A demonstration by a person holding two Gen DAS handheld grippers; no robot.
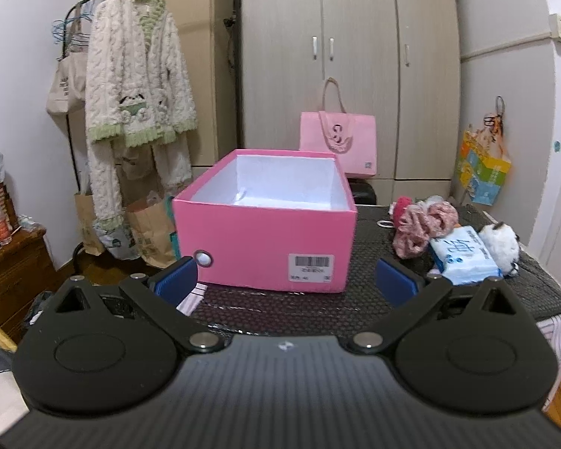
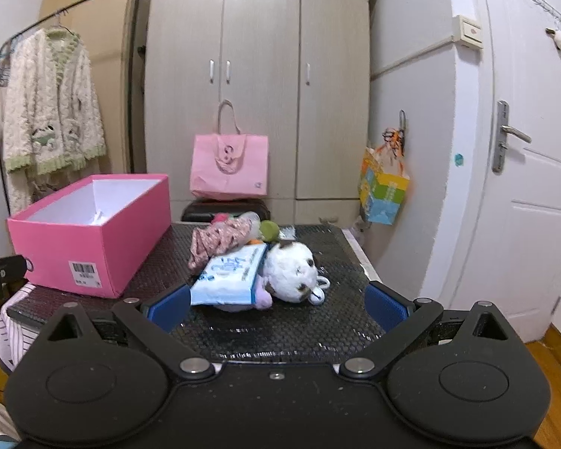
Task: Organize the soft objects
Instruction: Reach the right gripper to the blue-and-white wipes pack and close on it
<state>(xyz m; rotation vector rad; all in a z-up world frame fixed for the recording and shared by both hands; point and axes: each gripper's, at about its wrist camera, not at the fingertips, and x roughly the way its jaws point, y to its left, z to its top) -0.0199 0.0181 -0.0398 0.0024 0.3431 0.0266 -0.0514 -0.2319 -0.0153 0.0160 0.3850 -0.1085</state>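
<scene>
Plush toy (image 2: 288, 275) beside tissues (image 2: 228, 277) (touching)

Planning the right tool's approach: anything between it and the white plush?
Only bare black mat lies between the right tool and the white plush, per the right wrist view; the blue tissue pack sits just left.

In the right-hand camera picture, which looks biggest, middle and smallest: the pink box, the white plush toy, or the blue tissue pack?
Largest to smallest as they look in the right wrist view:
1. pink box, clearly the biggest.
2. white plush toy and blue tissue pack: about alike, lying close together, so I won't rank them.
</scene>
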